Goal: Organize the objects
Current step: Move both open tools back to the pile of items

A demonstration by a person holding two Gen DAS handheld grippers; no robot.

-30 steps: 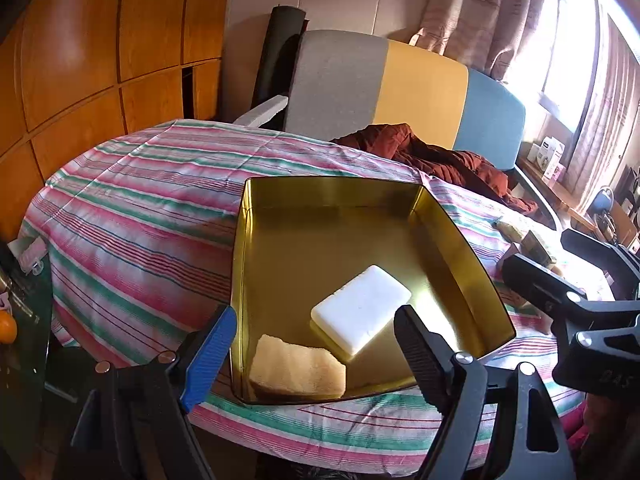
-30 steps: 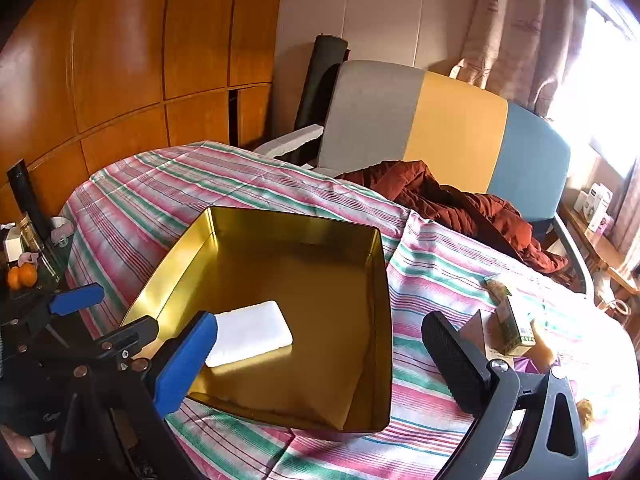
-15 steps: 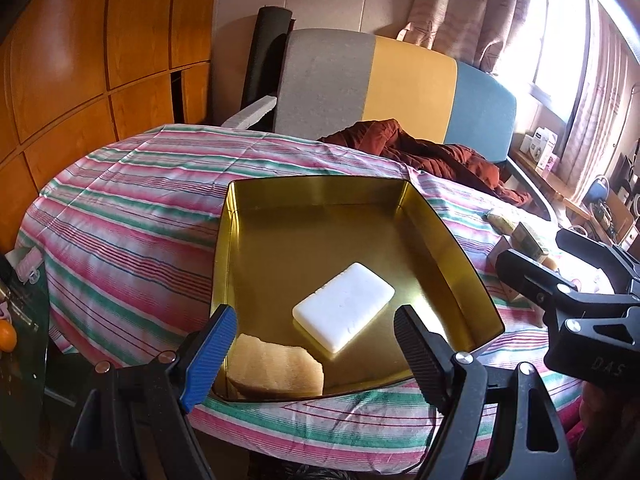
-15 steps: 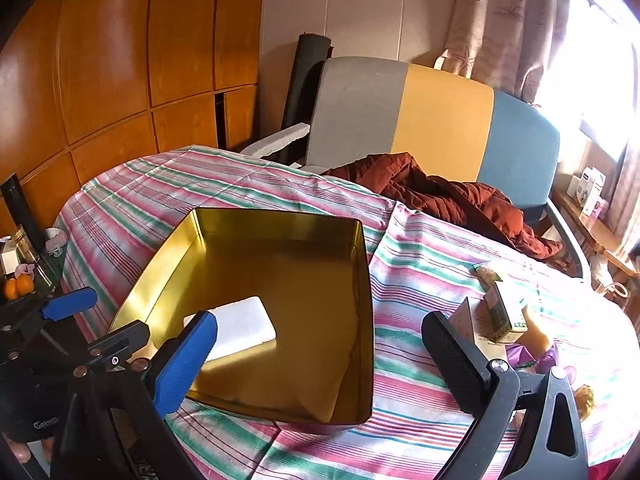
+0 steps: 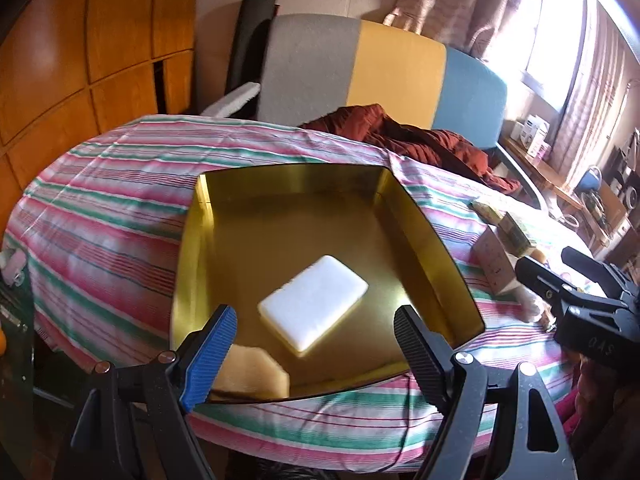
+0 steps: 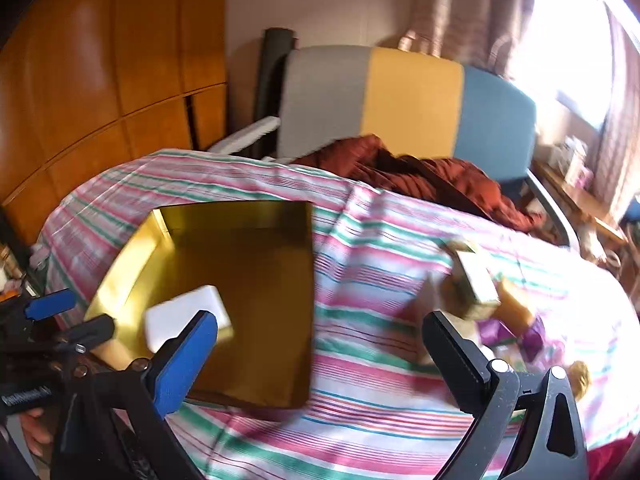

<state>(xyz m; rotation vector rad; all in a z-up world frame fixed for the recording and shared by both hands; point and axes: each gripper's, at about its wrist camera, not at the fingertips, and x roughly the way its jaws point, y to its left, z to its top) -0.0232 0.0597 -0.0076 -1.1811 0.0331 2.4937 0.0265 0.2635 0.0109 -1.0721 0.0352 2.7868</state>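
Right tool (image 6: pixel 320 354) swung right, toward small boxes (image 6: pixel 474 284).

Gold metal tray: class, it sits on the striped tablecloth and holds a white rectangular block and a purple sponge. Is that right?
Not quite. The gold metal tray on the striped tablecloth holds the white rectangular block and a tan sponge, not a purple one. The left wrist view shows it.

A red-brown blanket (image 5: pixel 404 136) lies in front of the grey, yellow and blue couch (image 5: pixel 384 68). Wood panels (image 5: pixel 80 48) stand left of the couch.
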